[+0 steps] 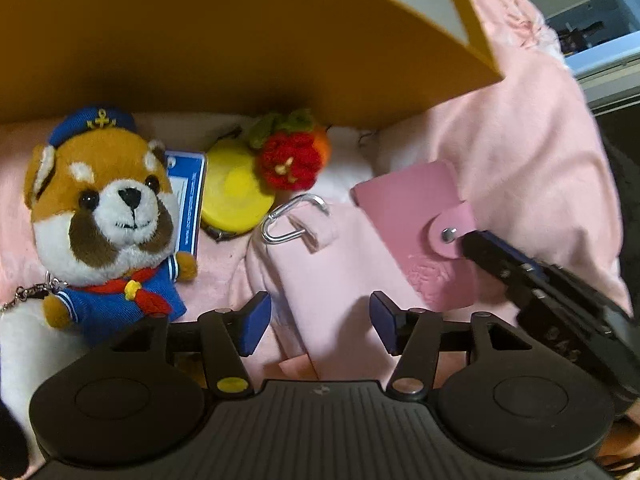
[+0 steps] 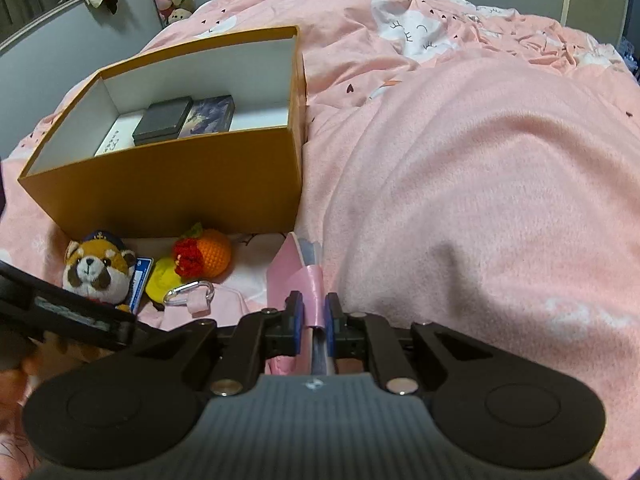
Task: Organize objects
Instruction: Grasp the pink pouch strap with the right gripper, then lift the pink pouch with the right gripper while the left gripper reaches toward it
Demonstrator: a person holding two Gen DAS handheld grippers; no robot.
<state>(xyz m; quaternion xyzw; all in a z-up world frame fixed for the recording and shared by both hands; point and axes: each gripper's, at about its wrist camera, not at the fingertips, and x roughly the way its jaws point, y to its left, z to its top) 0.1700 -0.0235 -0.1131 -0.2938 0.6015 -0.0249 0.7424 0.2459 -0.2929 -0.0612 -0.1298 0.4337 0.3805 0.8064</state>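
The right hand-held gripper (image 2: 313, 314) was found closed on the snap-flap end of the pink card holder (image 1: 416, 236), which was held on edge just above the bed (image 2: 460, 200). In the right wrist view the holder sat at 6 o'clock, with the orange box (image 2: 168, 196) at 10 o'clock. The left hand-held gripper (image 1: 318, 326) was open and empty, hovering over a pale pink pouch (image 1: 320, 256).

Judged step: transfer of the card holder into the box. It would be best lifted clear of the near box wall before moving toward 10 o'clock, kept level so the thin flap does not slip from the pads, and lowered into the free floor space at the right of the box.

Counts:
- Box: 1. Flat items already inside: 3 (one white, one dark, one with a printed picture).
- Outside, along the near box wall: 1 plush dog (image 1: 108, 216) in sailor dress, 1 blue tag (image 1: 190, 204) beside it, 1 yellow disc (image 1: 236, 192), 1 crocheted orange with red flower (image 1: 292, 156), 1 silver carabiner (image 1: 294, 220) on the pouch loop.
- Card holder: 1.
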